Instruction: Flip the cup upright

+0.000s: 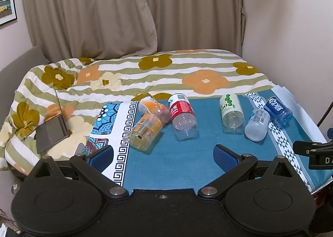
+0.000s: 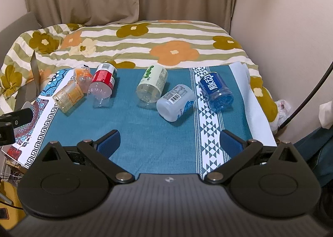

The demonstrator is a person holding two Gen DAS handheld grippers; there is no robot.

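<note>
Several plastic cups cut from bottles lie on their sides on a blue cloth [image 1: 187,160] [image 2: 145,143]. From left: a yellow-label cup [image 1: 145,132] [image 2: 67,96], an orange one [image 1: 153,109] [image 2: 83,78], a red-label one [image 1: 183,114] [image 2: 102,83], a green-dotted white one [image 1: 231,113] [image 2: 153,83], a pale blue one [image 1: 257,124] [image 2: 175,102] and a dark blue one [image 1: 278,110] [image 2: 216,91]. My left gripper [image 1: 163,153] is open and empty, short of the yellow and red cups. My right gripper [image 2: 169,143] is open and empty, short of the pale blue cup.
A flowered quilt [image 1: 145,70] covers the bed behind the cloth. An open laptop [image 1: 52,133] lies on the quilt at left. Curtains [image 1: 124,8] hang behind, a wall [image 1: 291,29] stands at right. A patterned cloth border [image 1: 116,133] lies at left.
</note>
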